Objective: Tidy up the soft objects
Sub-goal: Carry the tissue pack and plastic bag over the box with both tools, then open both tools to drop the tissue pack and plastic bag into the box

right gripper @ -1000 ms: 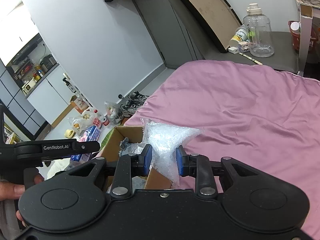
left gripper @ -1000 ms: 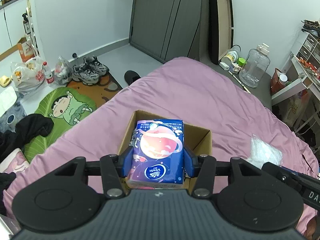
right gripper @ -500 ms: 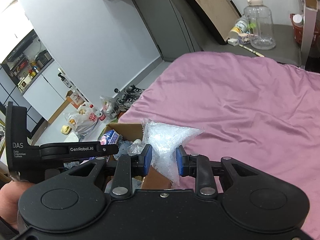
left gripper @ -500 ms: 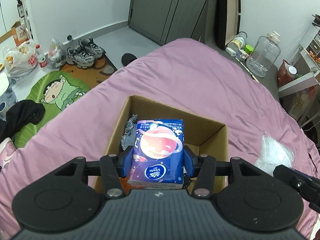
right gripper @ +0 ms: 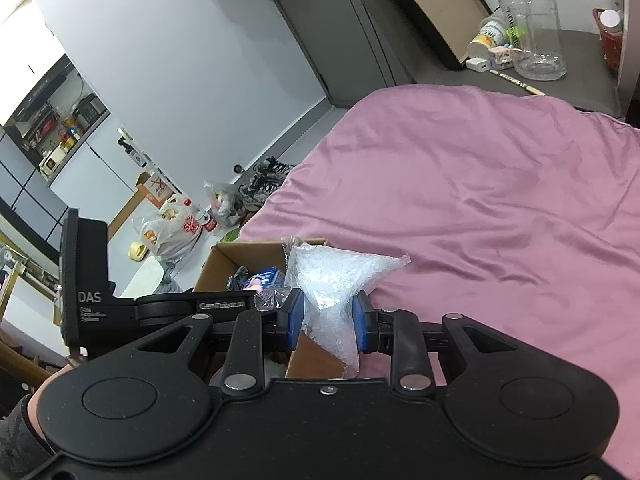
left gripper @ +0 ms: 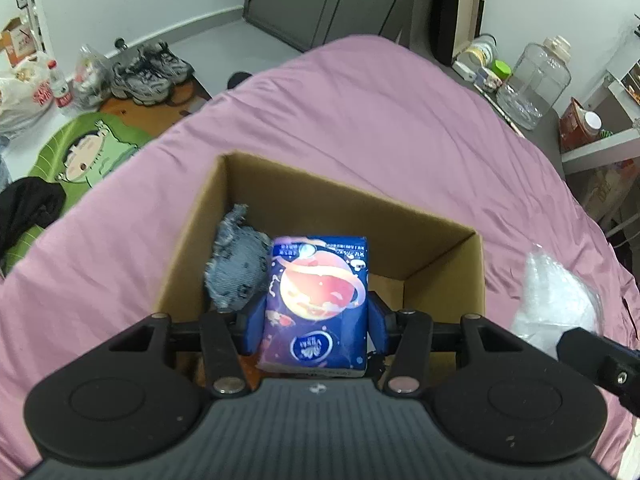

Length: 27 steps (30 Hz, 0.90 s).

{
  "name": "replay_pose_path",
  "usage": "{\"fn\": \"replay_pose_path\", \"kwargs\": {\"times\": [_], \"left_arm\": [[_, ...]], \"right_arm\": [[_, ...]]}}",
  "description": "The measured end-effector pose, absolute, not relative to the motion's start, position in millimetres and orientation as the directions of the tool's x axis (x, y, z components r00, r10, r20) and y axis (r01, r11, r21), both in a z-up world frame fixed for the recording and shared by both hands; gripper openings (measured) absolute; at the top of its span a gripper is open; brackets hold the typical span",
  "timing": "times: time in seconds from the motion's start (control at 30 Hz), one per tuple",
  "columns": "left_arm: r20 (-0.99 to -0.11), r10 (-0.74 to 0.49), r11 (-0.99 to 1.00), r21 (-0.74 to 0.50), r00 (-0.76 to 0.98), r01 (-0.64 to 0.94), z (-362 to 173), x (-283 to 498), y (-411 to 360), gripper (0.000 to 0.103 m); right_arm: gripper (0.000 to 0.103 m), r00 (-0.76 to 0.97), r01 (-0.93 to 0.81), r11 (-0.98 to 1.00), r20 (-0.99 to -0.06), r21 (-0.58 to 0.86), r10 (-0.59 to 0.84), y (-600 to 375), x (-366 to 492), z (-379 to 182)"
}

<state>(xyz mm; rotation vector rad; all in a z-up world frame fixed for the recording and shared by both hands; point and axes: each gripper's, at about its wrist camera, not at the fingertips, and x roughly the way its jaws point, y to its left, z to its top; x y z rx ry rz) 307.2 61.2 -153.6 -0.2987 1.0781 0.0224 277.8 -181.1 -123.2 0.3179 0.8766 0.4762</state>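
Note:
My left gripper (left gripper: 314,322) is shut on a blue tissue pack (left gripper: 318,300) with a planet print and holds it over the open cardboard box (left gripper: 436,220) on the pink bed. A blue-grey denim cloth (left gripper: 236,264) lies inside the box at its left. My right gripper (right gripper: 328,316) is shut on a clear plastic bag (right gripper: 332,284) just right of the box (right gripper: 224,254). The bag also shows in the left wrist view (left gripper: 556,300), beside the right gripper's body.
The pink bed sheet (right gripper: 480,184) spreads around the box. On the floor left of the bed lie sneakers (left gripper: 148,72), plastic bags (left gripper: 24,92), a green cartoon mat (left gripper: 88,152) and dark clothes (left gripper: 28,208). A large clear water jug (left gripper: 540,80) stands beyond the bed.
My left gripper has moved forward and down with the tissue pack, now over the box opening. My right gripper with the bag has shifted slightly closer to the box.

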Motion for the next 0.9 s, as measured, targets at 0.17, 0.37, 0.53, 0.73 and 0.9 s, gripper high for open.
{"fn": "replay_pose_path", "kwargs": {"times": [0.17,0.37,0.53,0.73,0.9], "left_arm": [[-0.888,-0.160,0.951,-0.255,0.432,-0.173,-162.0,311.9,64.0,0.051],[-0.870,-0.191,0.939,-0.296,0.454,-0.173,-152.0,305.9,67.7,0.053],[-0.852,-0.169,0.940,-0.290,0.495,-0.178,-139.2,301.4,71.7,0.055],[-0.849,-0.163,0.936,-0.294,0.503,-0.193,-132.8,295.4,81.9,0.055],[-0.846,-0.162,0.934,-0.298,0.508,-0.199,-125.8,287.2,91.4,0.055]], "right_arm": [[0.026,0.539,-0.264,0.849,-0.660,0.458,0.523,-177.8,283.7,-126.6],[0.026,0.540,-0.260,0.852,-0.663,0.454,0.519,-174.6,284.0,-129.1],[0.026,0.553,-0.270,0.853,-0.653,0.447,0.517,-172.1,281.3,-124.3],[0.026,0.571,-0.277,0.855,-0.640,0.439,0.514,-167.5,278.0,-117.5],[0.026,0.576,-0.282,0.861,-0.643,0.424,0.505,-154.2,279.2,-115.5]]}}
